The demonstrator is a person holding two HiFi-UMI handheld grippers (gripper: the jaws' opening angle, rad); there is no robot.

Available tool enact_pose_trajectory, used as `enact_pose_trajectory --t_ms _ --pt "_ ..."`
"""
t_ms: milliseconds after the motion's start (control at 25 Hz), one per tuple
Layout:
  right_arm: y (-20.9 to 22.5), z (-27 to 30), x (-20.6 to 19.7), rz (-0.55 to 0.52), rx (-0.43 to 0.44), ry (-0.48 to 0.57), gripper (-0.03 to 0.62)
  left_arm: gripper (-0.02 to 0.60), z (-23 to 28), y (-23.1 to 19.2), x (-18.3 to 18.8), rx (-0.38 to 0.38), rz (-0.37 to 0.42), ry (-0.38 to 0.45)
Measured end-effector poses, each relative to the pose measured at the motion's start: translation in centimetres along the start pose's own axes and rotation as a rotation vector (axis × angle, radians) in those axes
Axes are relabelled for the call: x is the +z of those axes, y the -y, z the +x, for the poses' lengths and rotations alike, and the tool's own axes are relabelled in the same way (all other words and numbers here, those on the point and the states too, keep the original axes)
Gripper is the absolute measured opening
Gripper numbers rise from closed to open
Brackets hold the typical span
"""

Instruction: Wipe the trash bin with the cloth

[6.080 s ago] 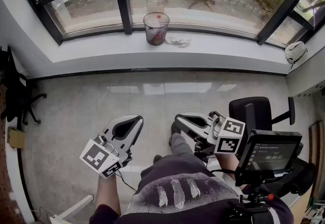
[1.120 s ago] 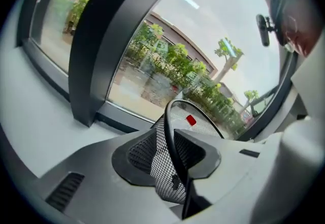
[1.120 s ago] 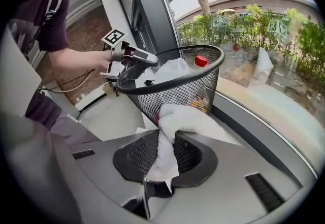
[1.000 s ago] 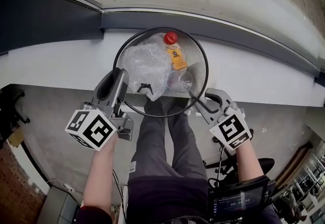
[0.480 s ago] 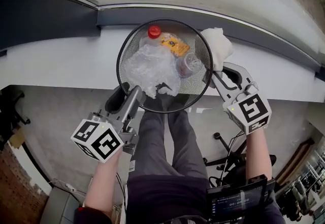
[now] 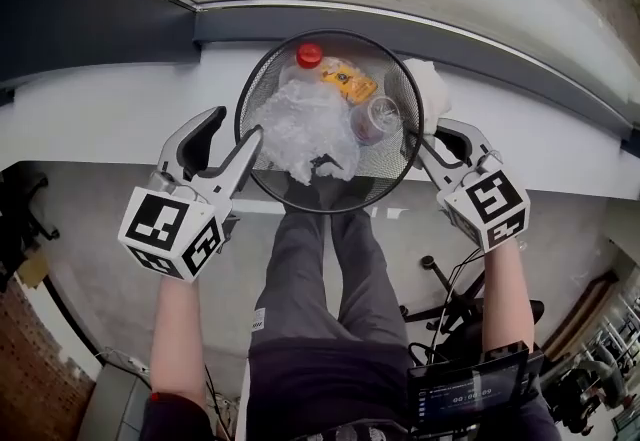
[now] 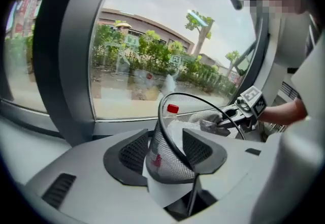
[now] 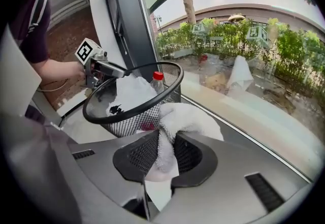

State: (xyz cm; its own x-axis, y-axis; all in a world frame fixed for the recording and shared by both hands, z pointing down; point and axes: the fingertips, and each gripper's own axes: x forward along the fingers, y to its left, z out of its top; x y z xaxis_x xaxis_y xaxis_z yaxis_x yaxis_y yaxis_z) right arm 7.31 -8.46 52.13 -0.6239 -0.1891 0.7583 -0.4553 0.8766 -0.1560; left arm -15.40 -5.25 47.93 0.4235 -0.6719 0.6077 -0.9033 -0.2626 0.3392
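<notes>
Trash bin on the window sill. My left gripper, jaws just opening, straddles its wall without clamping; my right gripper pinches the cloth. I should brace the bin and press evenly.

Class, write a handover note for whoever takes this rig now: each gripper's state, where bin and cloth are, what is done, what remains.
Left gripper: open, its jaws have just been opening, astride the trash bin rim.
Right gripper: shut on the cloth, which lies against the bin's outer wall.
Bin stands on the windowsill, litter inside.
Done: cloth brought to bin.
Left: wipe round wall and rim.
</notes>
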Motion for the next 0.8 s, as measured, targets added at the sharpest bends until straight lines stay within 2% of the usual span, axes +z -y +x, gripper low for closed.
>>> enact_pose_trajectory --t_ms 80,240,280,320,440,560,720,800 --pt "-0.7 0.3 -0.5 -0.020 0.015 -0.020 0.075 0.122 0.6 0.4 0.0 -0.030 -0.051 -0.003" --pt "-2.6 0.4 -2.3 -0.026 0.050 -0.061 0.075 0.066 0.4 -0.5 -0.5 -0.001 -0.378 0.075" --pt "-3.3 0.6 -2.8 -0.031 0.059 -0.076 0.075 0.058 0.3 -0.7 -0.7 0.013 -0.431 0.090" --pt "-4.0 0.7 -3.4 -0.038 0.066 -0.091 0.075 0.058 0.0 -0.7 -0.9 0.031 -0.450 0.098" --pt "-6.6 0.9 -4.8 -0.021 0.097 -0.110 0.075 0.049 -0.5 -0.7 -1.5 0.083 -0.446 0.101" --pt "-9.3 1.4 -5.6 0.019 0.141 -0.096 0.075 0.049 -0.8 -1.0 -1.9 0.093 -0.493 0.108" --pt "-13.2 2.0 -5.0 0.047 0.226 -0.063 0.075 0.049 -1.6 -1.0 -2.4 0.117 -0.538 0.116" --pt "-14.5 1.9 -4.4 0.067 0.257 -0.039 0.075 0.049 -2.0 -0.7 -2.8 0.137 -0.537 0.113"
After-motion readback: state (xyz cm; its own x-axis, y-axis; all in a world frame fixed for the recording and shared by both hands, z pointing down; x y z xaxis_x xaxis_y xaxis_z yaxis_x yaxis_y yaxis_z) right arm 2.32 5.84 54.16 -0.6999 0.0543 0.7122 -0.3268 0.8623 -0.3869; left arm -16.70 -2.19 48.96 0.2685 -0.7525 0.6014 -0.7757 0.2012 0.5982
